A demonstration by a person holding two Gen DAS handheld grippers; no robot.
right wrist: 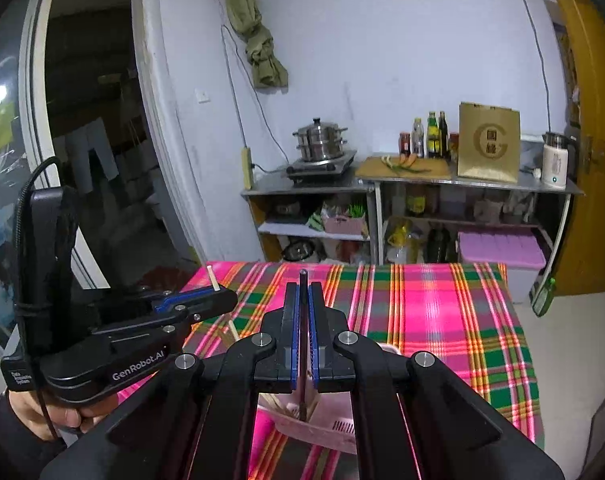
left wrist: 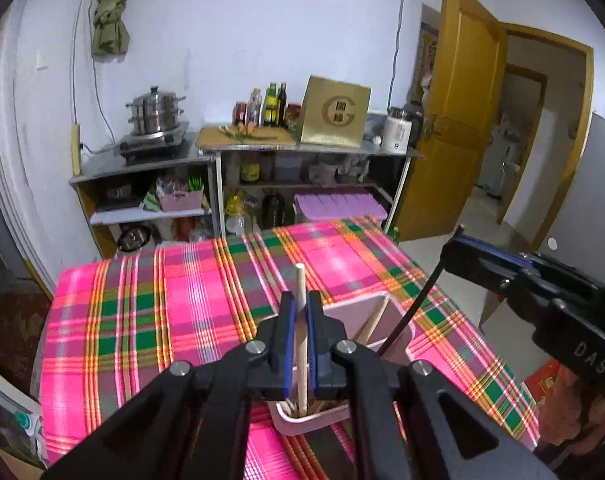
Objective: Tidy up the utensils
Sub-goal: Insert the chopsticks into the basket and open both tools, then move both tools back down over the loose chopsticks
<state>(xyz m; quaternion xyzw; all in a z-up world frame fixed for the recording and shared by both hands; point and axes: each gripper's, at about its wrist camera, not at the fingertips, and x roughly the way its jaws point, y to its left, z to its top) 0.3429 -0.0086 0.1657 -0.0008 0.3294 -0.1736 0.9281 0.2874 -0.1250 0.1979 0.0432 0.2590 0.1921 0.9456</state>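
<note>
My left gripper (left wrist: 300,312) is shut on a pale wooden chopstick (left wrist: 301,288), held upright with its lower end down in a pink utensil holder (left wrist: 366,310) on the plaid table. My right gripper (right wrist: 303,304) is shut on a dark chopstick (right wrist: 303,280), also upright, its lower end in the pink holder (right wrist: 322,434). The dark chopstick (left wrist: 416,304) and the right gripper (left wrist: 450,258) show at the right of the left wrist view. The left gripper (right wrist: 222,290) shows at the left of the right wrist view. Other wooden chopsticks (left wrist: 372,322) lean inside the holder.
The table wears a pink, green and orange plaid cloth (left wrist: 174,304). Behind it stand metal shelves with a steamer pot (left wrist: 155,114), bottles (left wrist: 268,106), a gold box (left wrist: 334,112) and a white kettle (left wrist: 398,130). A yellow door (left wrist: 458,120) stands open at right.
</note>
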